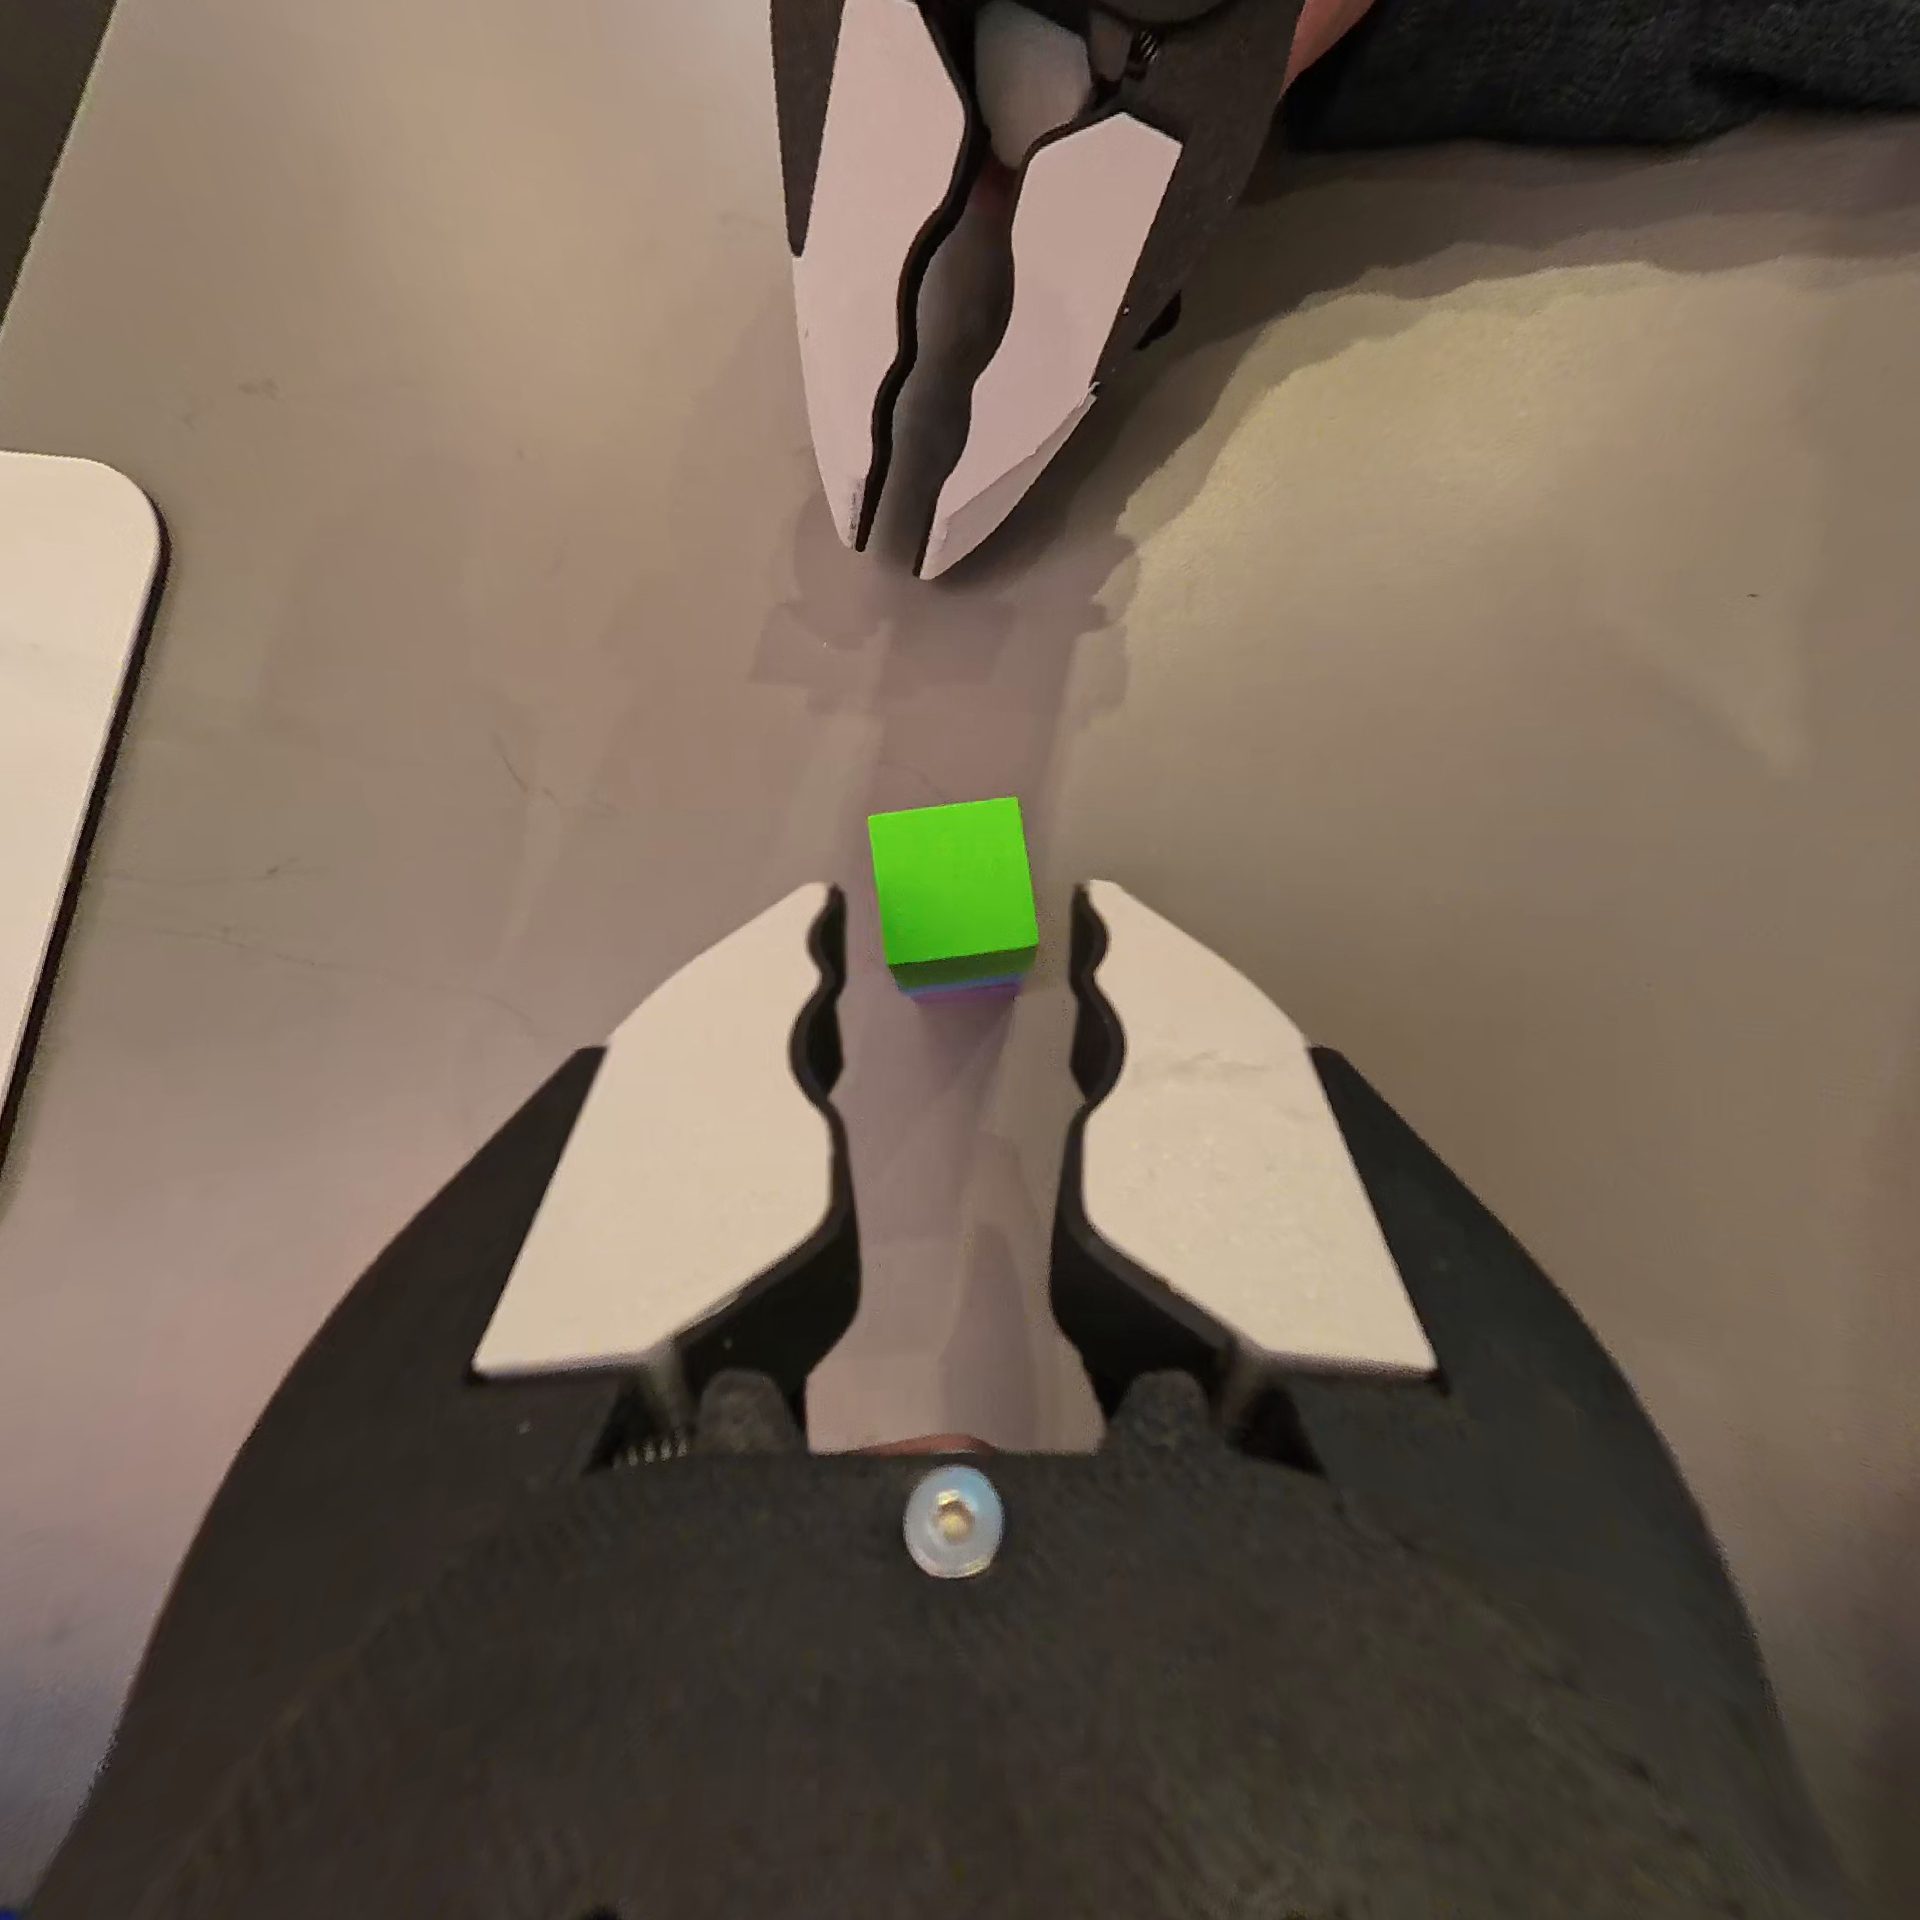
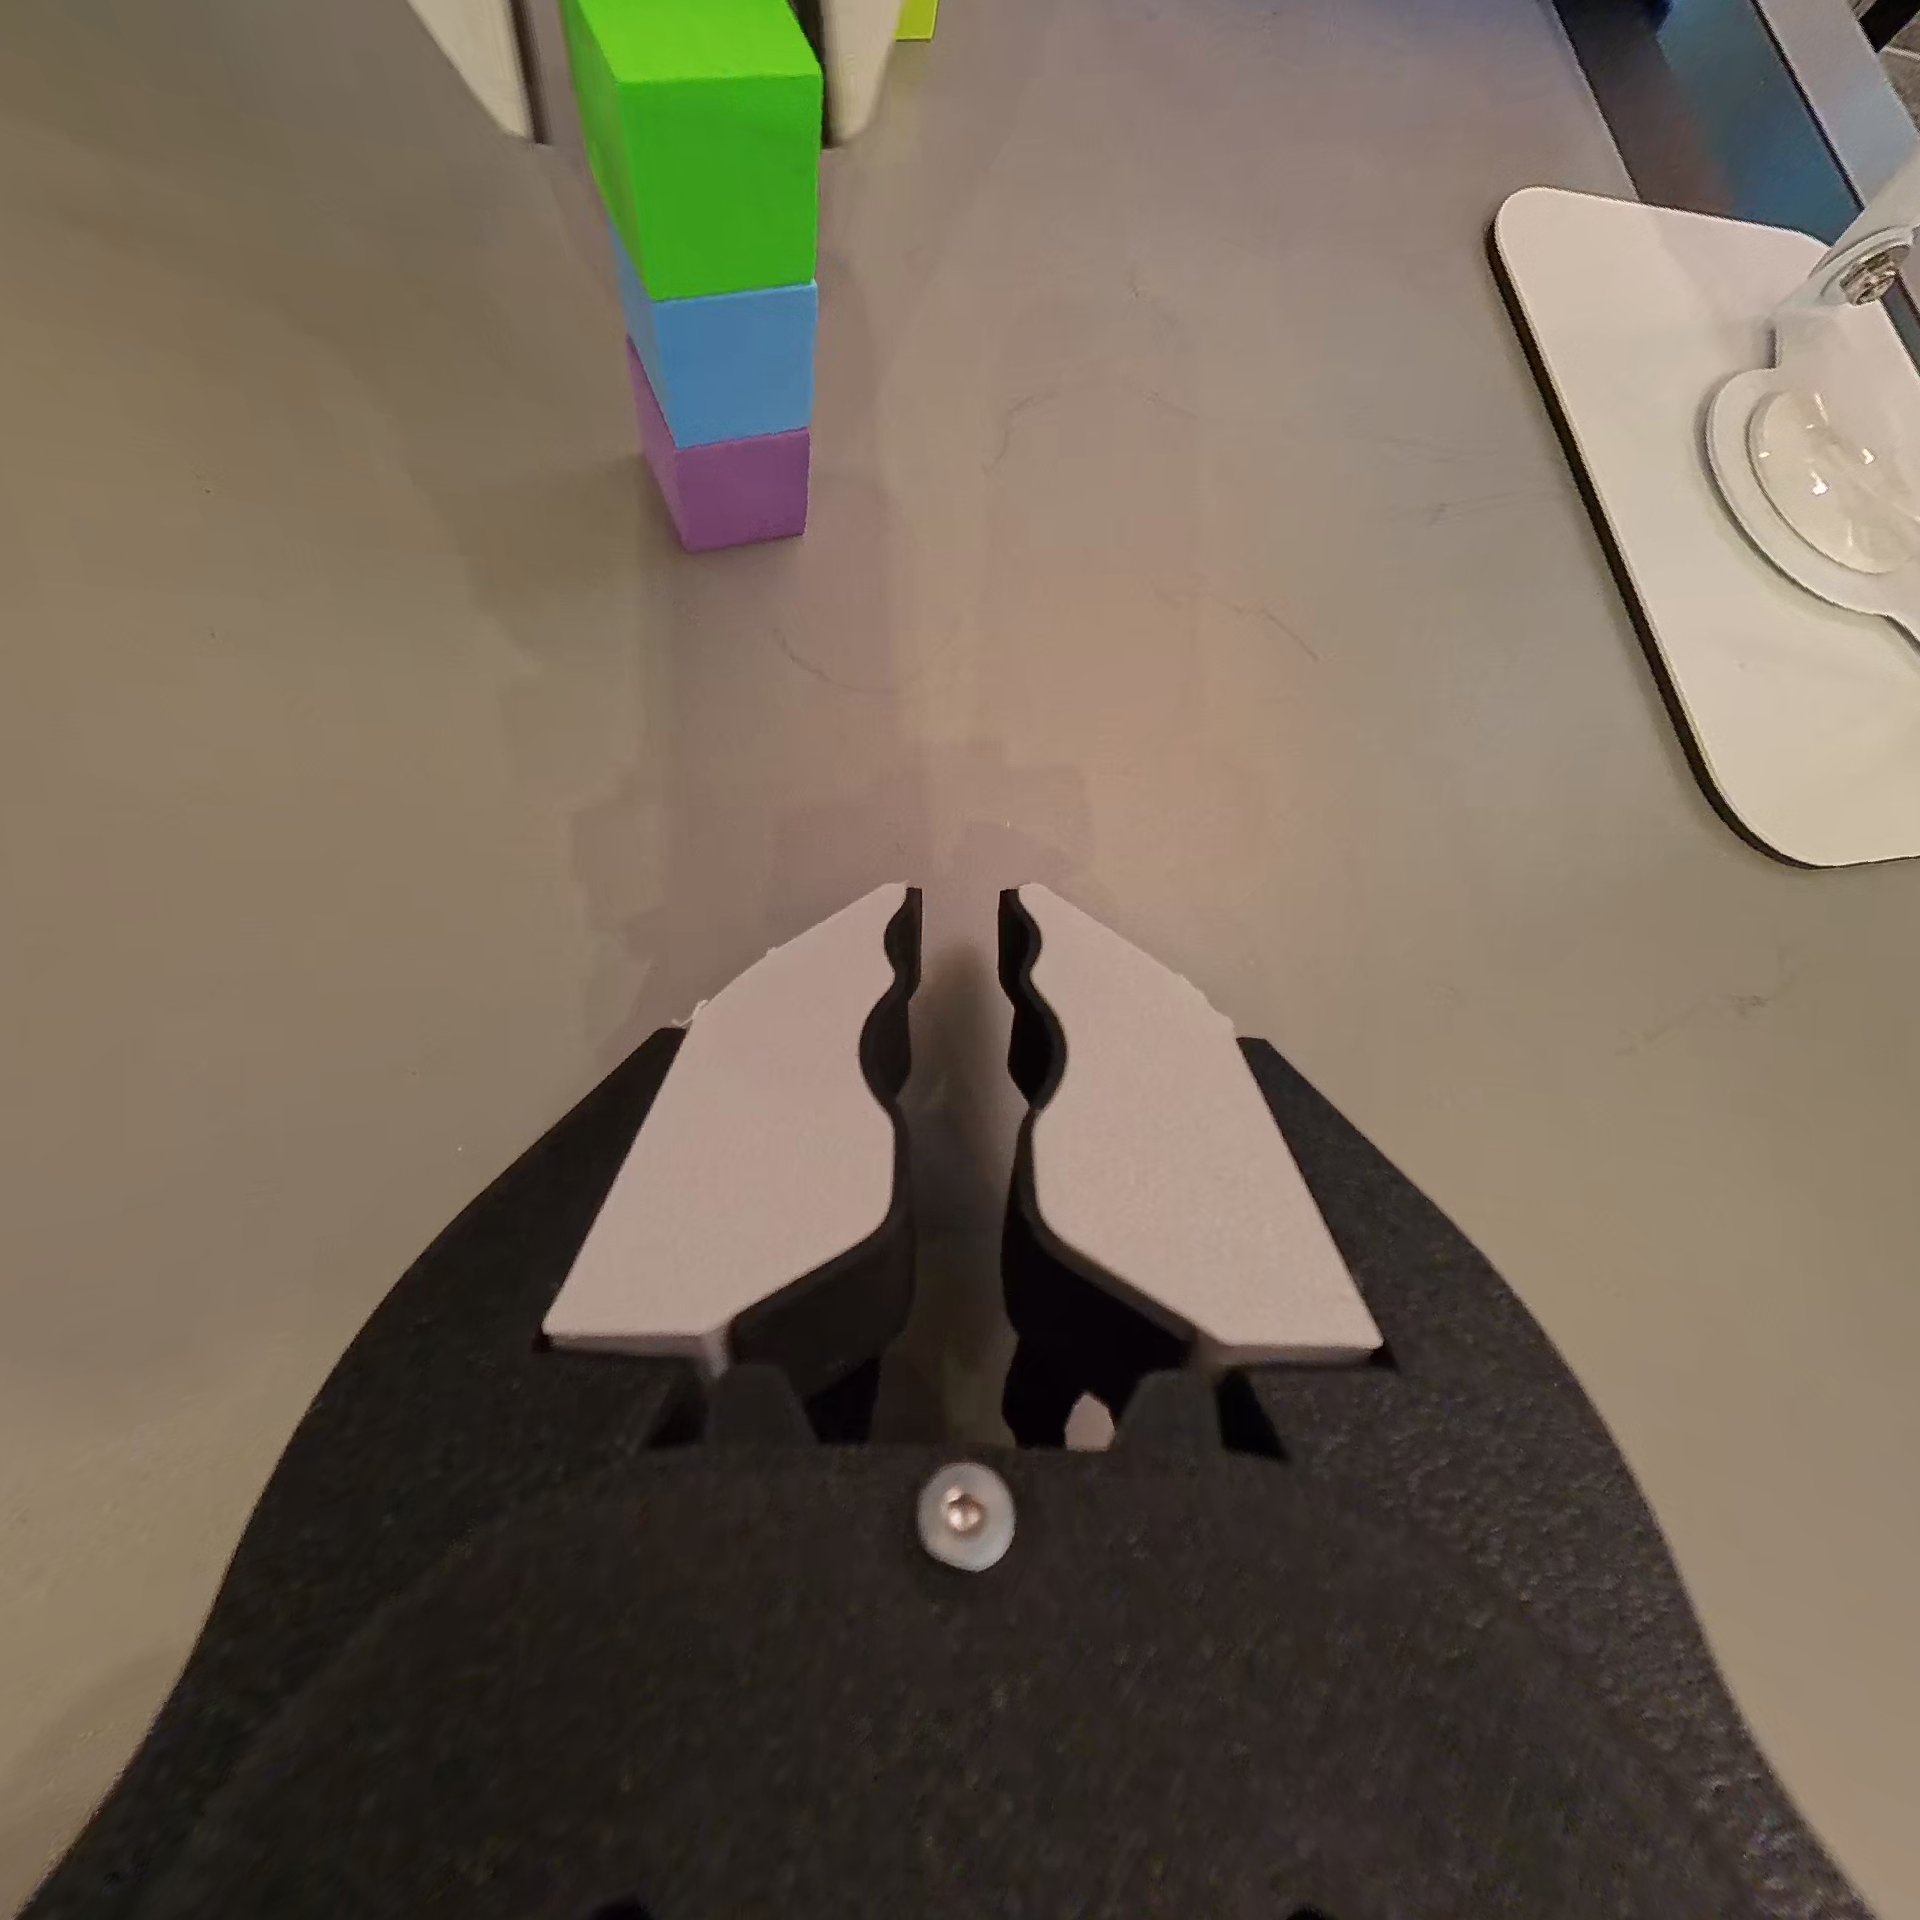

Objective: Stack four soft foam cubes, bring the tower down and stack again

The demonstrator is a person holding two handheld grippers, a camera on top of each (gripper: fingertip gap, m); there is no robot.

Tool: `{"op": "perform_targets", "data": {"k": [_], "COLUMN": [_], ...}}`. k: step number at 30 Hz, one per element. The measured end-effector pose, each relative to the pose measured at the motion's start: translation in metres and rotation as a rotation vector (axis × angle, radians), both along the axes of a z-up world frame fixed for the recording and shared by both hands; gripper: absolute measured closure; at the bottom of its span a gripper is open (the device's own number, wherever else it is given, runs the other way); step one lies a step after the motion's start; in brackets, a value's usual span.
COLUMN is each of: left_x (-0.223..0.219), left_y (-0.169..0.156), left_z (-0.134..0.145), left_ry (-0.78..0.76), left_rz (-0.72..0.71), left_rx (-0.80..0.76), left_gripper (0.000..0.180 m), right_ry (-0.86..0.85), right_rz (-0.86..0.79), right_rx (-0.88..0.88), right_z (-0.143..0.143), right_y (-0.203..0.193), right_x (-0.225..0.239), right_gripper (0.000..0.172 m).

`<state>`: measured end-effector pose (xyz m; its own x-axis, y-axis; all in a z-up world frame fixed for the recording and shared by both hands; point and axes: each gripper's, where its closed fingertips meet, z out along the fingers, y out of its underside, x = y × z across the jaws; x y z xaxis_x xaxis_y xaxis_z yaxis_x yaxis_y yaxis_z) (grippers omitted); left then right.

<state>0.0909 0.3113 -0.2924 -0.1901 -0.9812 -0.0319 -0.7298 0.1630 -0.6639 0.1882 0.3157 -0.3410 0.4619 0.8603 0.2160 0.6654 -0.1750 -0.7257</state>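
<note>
- A tower of foam cubes stands upright on the desk: green cube at the top, blue cube under it, purple cube at the bottom. The right wrist view shows these three colours; the tall green part may be more than one cube, which cannot be told.
- The left claw looks down on the tower from above. Its jaws are open, one fingertip on each side of the green top, with a clear gap on both sides; nothing is gripped.
- The right claw hovers over bare desk, well apart from the tower, which stands farther off and to its left. Its jaws are nearly together with a narrow slit between them, and nothing sits in that slit.
- Nothing stands between either claw and the tower.
- A white board with rounded corners lies on the desk to the right, carrying a clear rounded piece.
- A dark sleeve shows behind the right claw.
- The desk is smooth, grey and faintly scuffed.
</note>
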Motion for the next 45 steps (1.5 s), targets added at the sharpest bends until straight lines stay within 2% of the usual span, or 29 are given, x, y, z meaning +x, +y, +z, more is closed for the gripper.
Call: {"op": "perform_targets", "data": {"k": [2,4,8,17,19,22,29,35,39,45], "left_x": [-0.002,-0.007,-0.034,-0.143,-0.156,-0.154,-0.134,-0.130,-0.118,-0.070], "left_y": [-0.001,0.001,0.017,0.086,0.093,0.095,0.103,0.103,0.095,0.056], "left_z": [0.005,0.013,0.026,0.001,-0.008,-0.018,-0.038,-0.049,-0.032,0.019], "left_ry": [-0.016,-0.036,-0.049,0.079,0.091,0.092,0.226,0.262,0.199,0.061], "left_rz": [0.008,0.025,0.110,0.486,0.526,0.495,0.353,0.306,0.339,0.335], "left_rx": [-0.007,0.014,0.068,0.189,0.175,0.170,0.239,0.180,0.143,0.122], "left_gripper": [0.127,0.123,0.124,0.131,0.132,0.135,0.137,0.152,0.153,0.153], "right_ry": [0.000,0.000,-0.001,0.000,0.000,0.002,0.002,0.002,0.003,0.003], "right_rz": [0.000,0.001,0.002,0.002,0.002,0.003,0.006,0.009,0.008,0.008], "right_rx": [0.000,0.000,0.002,0.001,-0.001,-0.006,-0.007,-0.009,-0.010,-0.010], "right_z": [0.000,0.000,0.000,0.000,0.000,0.000,0.000,0.000,0.000,0.000], "right_y": [0.000,0.000,0.000,-0.001,-0.001,-0.001,-0.001,-0.001,-0.002,-0.002], "right_x": [0.000,0.000,0.000,0.000,0.000,0.000,-0.001,-0.001,-0.001,-0.001], "right_gripper": [0.158,0.158,0.158,0.158,0.158,0.158,0.159,0.159,0.159,0.159]}}
